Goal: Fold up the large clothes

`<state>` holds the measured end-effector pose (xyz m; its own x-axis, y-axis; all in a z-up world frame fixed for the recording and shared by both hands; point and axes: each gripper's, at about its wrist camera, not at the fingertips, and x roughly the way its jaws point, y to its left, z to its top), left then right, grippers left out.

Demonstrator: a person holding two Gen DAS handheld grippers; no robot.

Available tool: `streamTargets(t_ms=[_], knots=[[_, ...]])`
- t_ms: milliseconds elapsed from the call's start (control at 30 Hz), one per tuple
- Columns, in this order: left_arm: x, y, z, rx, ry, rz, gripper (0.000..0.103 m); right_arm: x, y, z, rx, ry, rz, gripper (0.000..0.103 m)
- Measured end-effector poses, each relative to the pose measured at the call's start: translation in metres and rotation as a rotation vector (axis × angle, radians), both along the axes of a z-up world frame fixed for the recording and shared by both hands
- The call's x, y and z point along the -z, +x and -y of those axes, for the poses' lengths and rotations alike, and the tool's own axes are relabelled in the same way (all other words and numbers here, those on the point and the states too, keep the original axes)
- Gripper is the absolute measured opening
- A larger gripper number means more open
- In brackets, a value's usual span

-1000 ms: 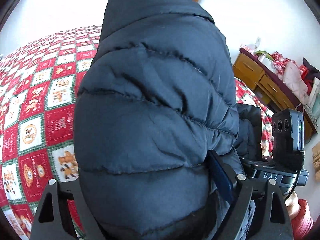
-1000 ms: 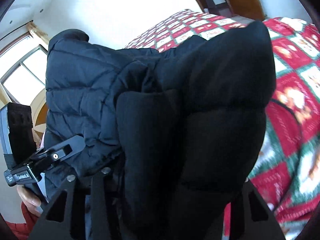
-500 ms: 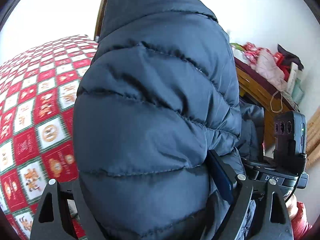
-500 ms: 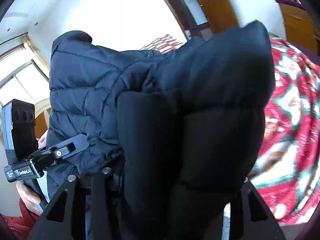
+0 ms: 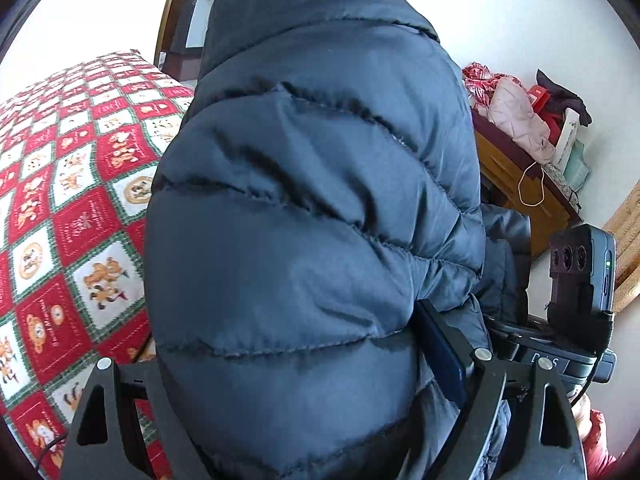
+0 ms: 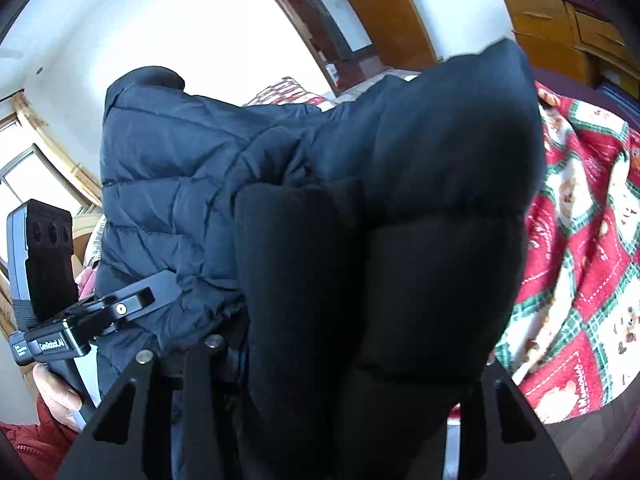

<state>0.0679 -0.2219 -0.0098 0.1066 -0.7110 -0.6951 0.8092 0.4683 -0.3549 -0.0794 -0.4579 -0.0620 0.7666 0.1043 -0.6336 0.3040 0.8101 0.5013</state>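
Observation:
A bulky dark navy quilted puffer jacket fills the left wrist view and bulges up between my fingers. My left gripper is shut on a thick fold of it and holds it up off the bed. The same jacket fills the right wrist view, where my right gripper is shut on another bunched part. The other gripper shows in each view: the right one at the left wrist view's lower right, the left one at the right wrist view's lower left. The fingertips are hidden by fabric.
A red, white and green patchwork bedspread lies below on the left, and on the right in the right wrist view. A wooden dresser piled with clothes stands against the white wall. A wooden door is behind.
Both grippers have swung round with the jacket held between them: the bed has slid left and down in the left view, and the dresser and door have come further into view.

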Motion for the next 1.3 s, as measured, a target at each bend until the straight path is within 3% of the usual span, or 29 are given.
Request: streamTargets(t_ms=[167, 333, 500, 633, 933, 1100, 1200, 1300], knots=[[-0.01, 0.004, 0.028, 0.012, -0.008, 0.008, 0.089, -0.012, -0.007, 0.011, 0.016, 0.01, 0.019, 0.05], [-0.025, 0.021, 0.061, -0.011, -0.053, -0.001, 0.089, -0.04, 0.008, 0.036, 0.031, -0.043, 0.04, 0.05], [-0.023, 0.036, 0.085, -0.062, -0.08, -0.031, 0.089, -0.057, 0.035, 0.062, 0.03, -0.112, 0.014, 0.05], [-0.009, 0.053, 0.11, -0.107, -0.076, -0.061, 0.089, -0.05, 0.047, 0.069, 0.026, -0.177, -0.015, 0.049], [0.027, 0.095, 0.151, -0.192, 0.041, -0.124, 0.09, -0.012, 0.089, 0.081, 0.012, -0.199, -0.062, 0.049], [0.04, 0.106, 0.16, -0.216, 0.087, -0.162, 0.095, 0.004, 0.087, 0.087, 0.031, -0.142, -0.045, 0.051], [0.041, 0.103, 0.165, -0.224, 0.116, -0.134, 0.099, -0.001, 0.084, 0.101, 0.046, -0.093, -0.045, 0.056], [0.047, 0.108, 0.168, -0.206, 0.127, -0.166, 0.102, -0.003, 0.085, 0.13, 0.081, -0.021, -0.054, 0.064]])
